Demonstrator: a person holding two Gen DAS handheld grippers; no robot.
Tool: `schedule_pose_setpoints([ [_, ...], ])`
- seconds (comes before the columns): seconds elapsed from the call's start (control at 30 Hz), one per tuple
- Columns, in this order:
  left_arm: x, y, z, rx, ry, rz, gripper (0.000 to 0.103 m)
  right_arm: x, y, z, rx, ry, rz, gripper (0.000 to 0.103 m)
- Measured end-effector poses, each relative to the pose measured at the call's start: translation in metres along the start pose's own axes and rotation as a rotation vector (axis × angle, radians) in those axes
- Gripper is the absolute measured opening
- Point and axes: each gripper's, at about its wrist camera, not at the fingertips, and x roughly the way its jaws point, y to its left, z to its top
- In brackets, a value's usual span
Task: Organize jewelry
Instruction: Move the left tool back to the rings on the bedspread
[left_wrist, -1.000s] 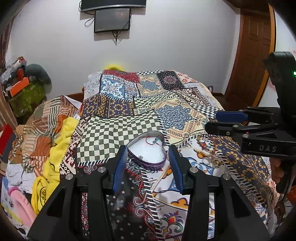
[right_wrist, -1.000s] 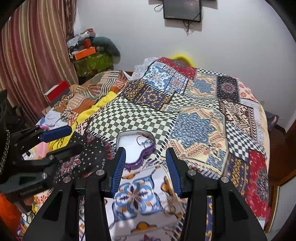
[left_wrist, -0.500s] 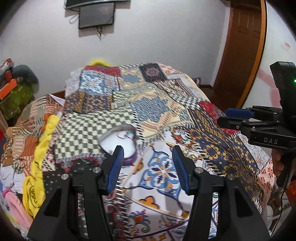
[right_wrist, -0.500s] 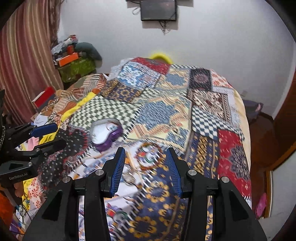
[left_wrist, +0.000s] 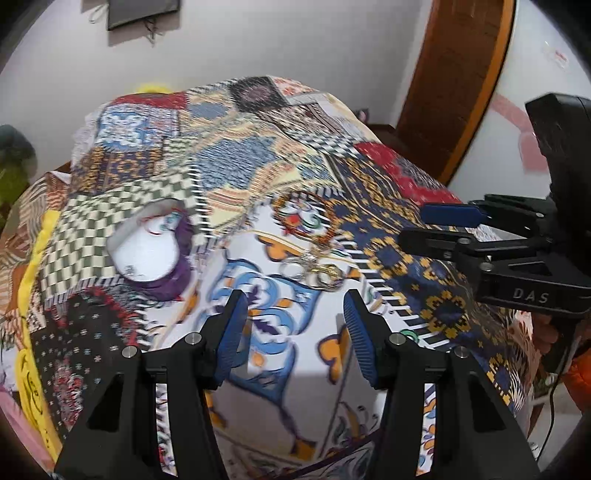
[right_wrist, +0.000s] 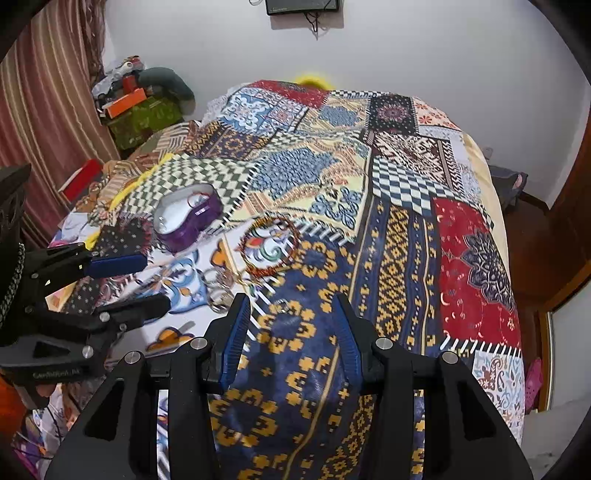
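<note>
Right wrist view: only here a small ring (right_wrist: 281, 303), 12 o'clock of my right gripper (right_wrist: 291, 325), jaws apart.
Left gripper (left_wrist: 293, 321): jaws apart, swung right; purple box (left_wrist: 155, 251) now at 10 o'clock.

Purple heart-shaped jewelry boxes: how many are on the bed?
1. The purple heart-shaped jewelry box sits open on the green checkered patch of the patchwork bedspread, left of the red beaded bracelet. Others may be hidden among the clothes at the bed's edge.

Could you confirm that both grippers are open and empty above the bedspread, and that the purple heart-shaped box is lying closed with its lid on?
Not quite: the purple heart-shaped box is open, with no lid on it; the right wrist view shows its white inside and a red string. The rest holds: the left gripper and right gripper are open and empty above the bedspread.
</note>
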Motion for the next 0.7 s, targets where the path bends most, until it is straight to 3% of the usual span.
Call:
schedule_pose_setpoints([
  [0.13,0.012,-0.015,0.003,0.045,0.010,-0.024,0.053,0.003,-0.009,-0.005,0.021,0.013,0.006,0.042],
  [0.4,0.036,-0.023,0.012,0.067,0.043,-0.039,0.034,0.003,-0.022,-0.013,0.030,0.023,-0.002,0.042],
  [0.53,0.039,-0.020,0.014,0.060,0.042,-0.038,0.032,0.003,-0.024,-0.017,0.021,0.024,0.009,0.042],
  [0.7,0.041,-0.020,0.014,0.061,0.030,-0.034,0.022,0.006,-0.019,-0.019,-0.007,0.014,0.008,0.042],
])
